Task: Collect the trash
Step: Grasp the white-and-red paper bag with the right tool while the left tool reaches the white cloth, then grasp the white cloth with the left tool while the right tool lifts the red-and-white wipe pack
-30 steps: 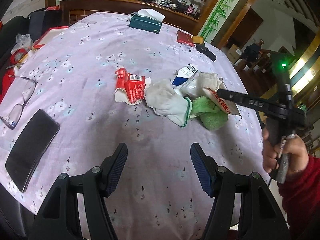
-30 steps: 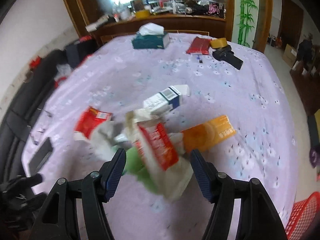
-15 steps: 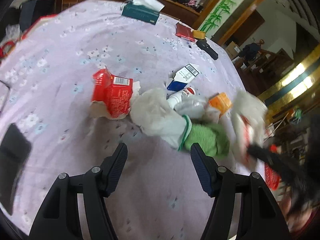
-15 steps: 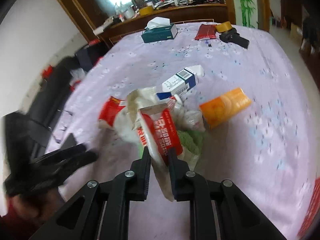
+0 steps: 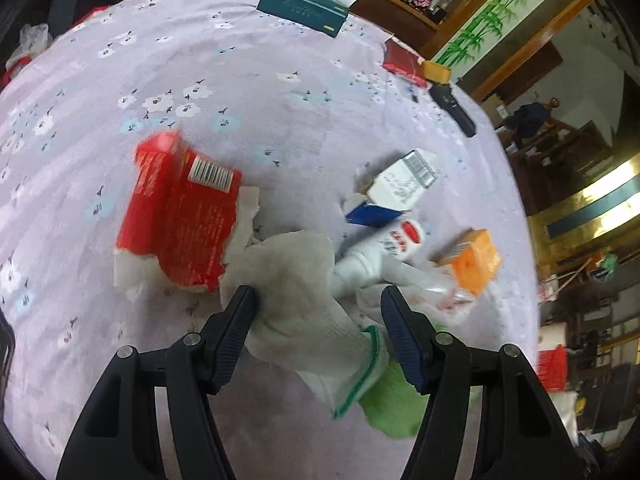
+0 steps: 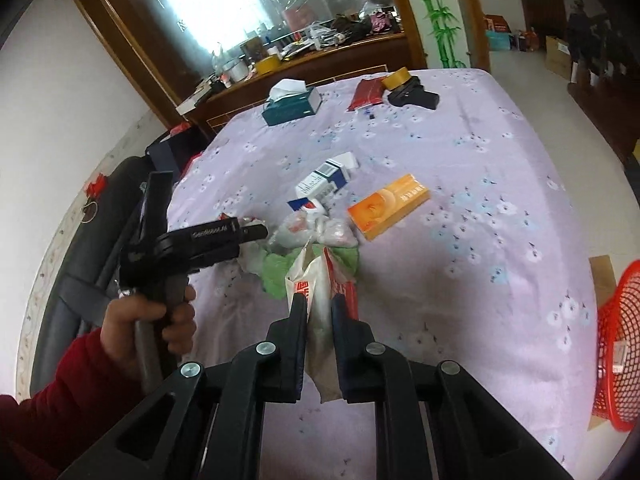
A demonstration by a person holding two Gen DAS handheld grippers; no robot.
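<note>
A wrapper [image 6: 320, 280] is clamped between the right tongs [image 6: 319, 312] above the worktop [image 6: 480, 280]. The left tongs [image 5: 316, 312] are held apart around a cloth [image 5: 304, 280], unclamped.

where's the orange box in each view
Left wrist: orange box at right of centre, just beyond the trash pile, end-on to the camera.
Right wrist: orange box at centre, long side showing, right of the pile.
Shared landmark: the teal tissue box at the table's far end in both.
</note>
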